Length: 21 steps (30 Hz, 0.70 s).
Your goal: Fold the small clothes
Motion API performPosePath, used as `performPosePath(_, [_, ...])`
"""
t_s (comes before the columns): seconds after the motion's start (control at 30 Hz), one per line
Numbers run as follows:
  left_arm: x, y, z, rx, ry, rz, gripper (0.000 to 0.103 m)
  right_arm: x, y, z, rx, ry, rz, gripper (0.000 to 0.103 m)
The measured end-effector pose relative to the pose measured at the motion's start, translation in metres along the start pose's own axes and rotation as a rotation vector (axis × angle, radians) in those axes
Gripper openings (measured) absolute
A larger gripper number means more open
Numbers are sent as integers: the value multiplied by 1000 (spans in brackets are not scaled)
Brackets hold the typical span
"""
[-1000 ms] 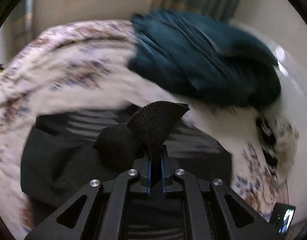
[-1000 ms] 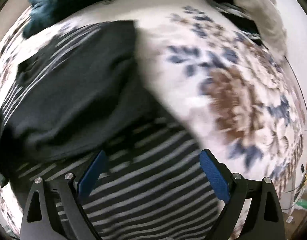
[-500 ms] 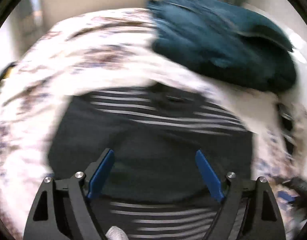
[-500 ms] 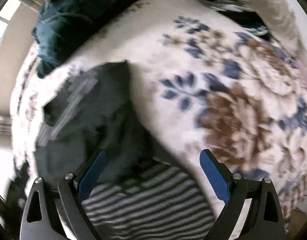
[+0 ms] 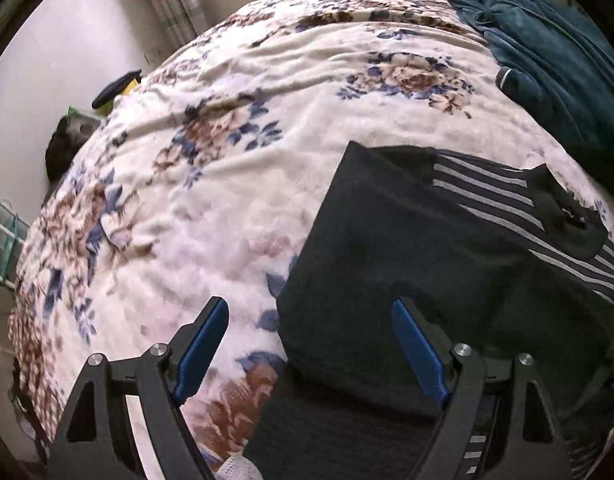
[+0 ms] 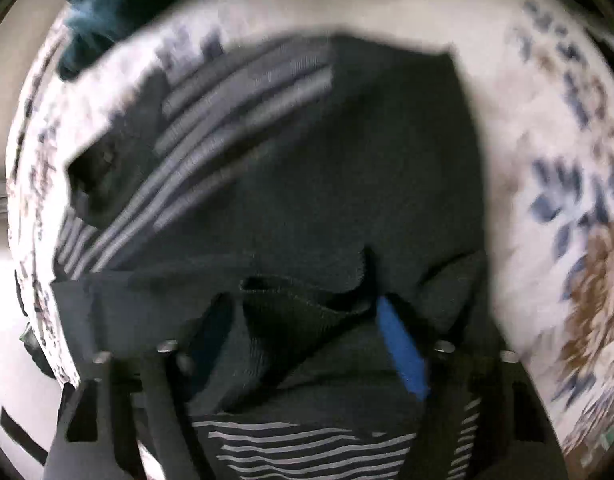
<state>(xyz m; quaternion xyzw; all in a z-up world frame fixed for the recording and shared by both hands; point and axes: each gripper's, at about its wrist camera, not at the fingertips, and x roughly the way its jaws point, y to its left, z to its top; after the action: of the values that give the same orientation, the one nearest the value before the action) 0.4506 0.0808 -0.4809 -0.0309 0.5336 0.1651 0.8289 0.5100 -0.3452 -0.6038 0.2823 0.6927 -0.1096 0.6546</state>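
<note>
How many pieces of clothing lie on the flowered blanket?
2 that I can tell: a black striped garment in front of the open left claw, and a teal garment at the far right edge. Others may be hidden.

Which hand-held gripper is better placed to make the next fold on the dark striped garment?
Probably the right hand-held gripper: its open fingers already straddle a raised edge of the dark striped garment. The left hand-held gripper is open, holding nothing.
</note>
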Motion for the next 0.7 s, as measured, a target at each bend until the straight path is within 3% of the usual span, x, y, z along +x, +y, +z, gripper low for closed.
performPosePath(0.03, [1,1,1,-4,5,-4,83,3,3,-1,-4,-3,-8,9])
performPosePath(0.1, [0,2,-1,-6,11,-16,83,-1,12,-9,-42,-53,-36,8])
performPosePath(0.27, [-1,10,-2,-16,3,-39,83,-57,28,-35,-162,-278,-6,7])
performPosePath(0.4, [0,11,-2,-19,3,-46,83,-91,21,-44,-204,-413,-48,8])
performPosePath(0.47, [3,12,-2,-26,8,-49,83,-88,13,-35,-246,-401,-78,9])
performPosePath(0.53, [7,11,-3,-24,18,-47,83,-71,-1,-20,-277,-301,-165,23])
performPosePath(0.6, [11,10,-3,-19,24,-51,83,-73,-24,-17,-234,-272,-228,39])
performPosePath(0.7, [19,8,-3,-10,32,-52,83,-94,-50,-19,-77,-326,-170,44])
